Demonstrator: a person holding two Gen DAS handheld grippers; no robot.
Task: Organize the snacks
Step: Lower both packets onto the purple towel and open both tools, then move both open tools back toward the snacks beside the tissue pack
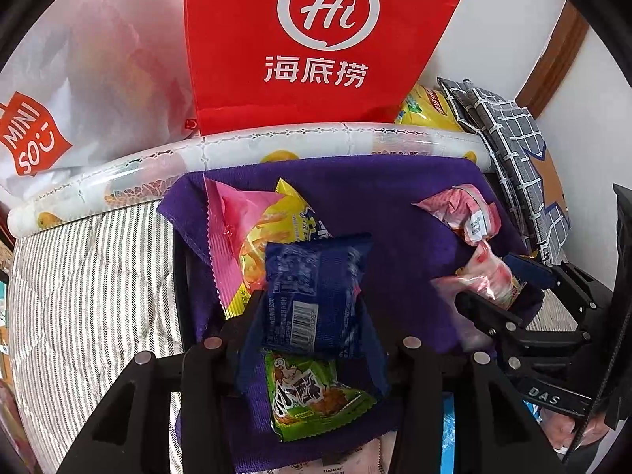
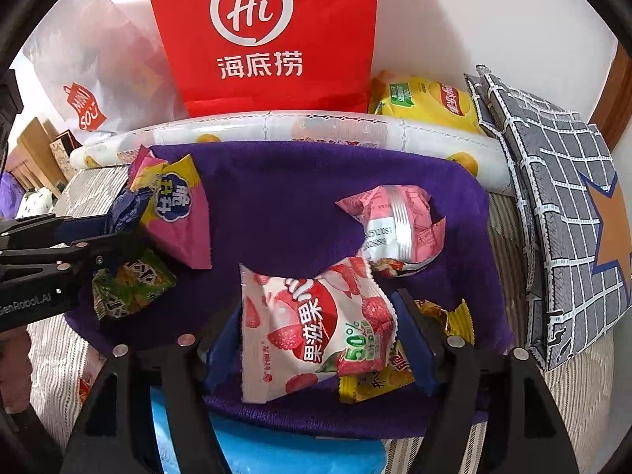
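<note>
While the left gripper [image 1: 312,316] clamps the blue packet [image 1: 314,296] between its fingers, a green packet [image 1: 312,399] lies under it at 6 o'clock on the purple cloth [image 1: 395,213]; pink-yellow bag [image 1: 252,233] at 11 o'clock. Right wrist view: right gripper [image 2: 316,339] pinches the lychee jelly pack [image 2: 312,328], a yellow packet [image 2: 375,379] beneath at 5 o'clock, pink wrapper [image 2: 395,225] at 1 o'clock, red bag [image 2: 260,35] at 12.
</note>
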